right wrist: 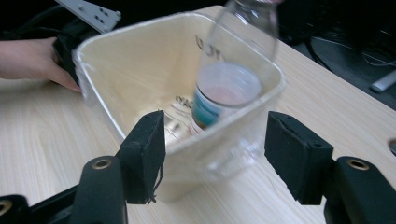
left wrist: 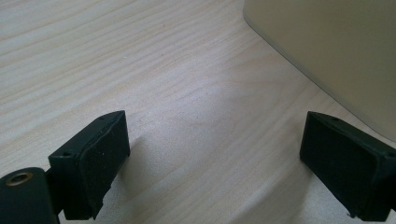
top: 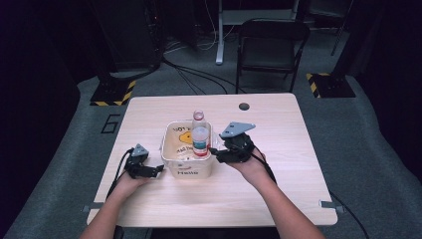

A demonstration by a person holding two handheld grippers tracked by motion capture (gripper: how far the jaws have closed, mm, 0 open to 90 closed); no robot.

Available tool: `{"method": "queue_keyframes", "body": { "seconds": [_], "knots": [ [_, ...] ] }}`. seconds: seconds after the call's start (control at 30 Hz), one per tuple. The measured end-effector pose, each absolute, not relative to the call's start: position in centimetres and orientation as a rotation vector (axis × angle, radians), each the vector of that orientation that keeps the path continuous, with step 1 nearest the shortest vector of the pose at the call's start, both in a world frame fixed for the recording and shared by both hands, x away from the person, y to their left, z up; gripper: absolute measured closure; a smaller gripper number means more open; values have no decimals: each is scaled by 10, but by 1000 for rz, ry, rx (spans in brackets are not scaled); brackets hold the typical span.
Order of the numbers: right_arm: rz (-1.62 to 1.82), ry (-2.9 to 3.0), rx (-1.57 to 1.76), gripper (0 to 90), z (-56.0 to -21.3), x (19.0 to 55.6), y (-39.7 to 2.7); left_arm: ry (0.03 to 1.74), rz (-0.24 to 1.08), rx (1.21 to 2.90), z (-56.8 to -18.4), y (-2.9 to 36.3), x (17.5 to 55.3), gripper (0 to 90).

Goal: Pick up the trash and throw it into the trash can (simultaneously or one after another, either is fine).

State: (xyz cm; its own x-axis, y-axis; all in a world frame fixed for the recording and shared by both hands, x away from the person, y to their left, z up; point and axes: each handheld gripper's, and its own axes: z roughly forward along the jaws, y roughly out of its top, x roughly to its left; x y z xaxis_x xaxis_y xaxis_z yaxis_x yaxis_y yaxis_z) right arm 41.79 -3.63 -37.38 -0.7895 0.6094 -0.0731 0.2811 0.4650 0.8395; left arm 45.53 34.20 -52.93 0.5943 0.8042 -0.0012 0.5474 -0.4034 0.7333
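A cream plastic tub [top: 185,167] with printed lettering stands mid-table. A clear bottle [top: 200,135] with a white and teal label stands in its right side, leaning a little. My left gripper [top: 157,170] rests low by the tub's left wall, jaws wide apart over bare wood [left wrist: 215,140], with the tub's wall [left wrist: 336,51] at its upper right. My right gripper [top: 215,153] hovers at the tub's right side, open. In the right gripper view its jaws [right wrist: 215,144] stand apart in front of the tub's near corner [right wrist: 219,154], with the blurred bottle [right wrist: 233,79] inside, untouched.
A round cable hole [top: 244,106] marks the table's far edge. A black folding chair [top: 271,47] stands behind the table, amid floor cables and two hazard-striped bases [top: 113,92]. The other hand [right wrist: 32,60] shows beyond the tub.
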Motion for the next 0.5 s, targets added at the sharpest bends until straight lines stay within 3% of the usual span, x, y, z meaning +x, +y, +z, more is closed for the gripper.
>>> {"method": "queue_keyframes", "body": {
  "seconds": [0.5],
  "knots": [
    [1216,2208,981,355,-396,409,-118,1066,464,2112,-529,342,455,82]
  ]
}}
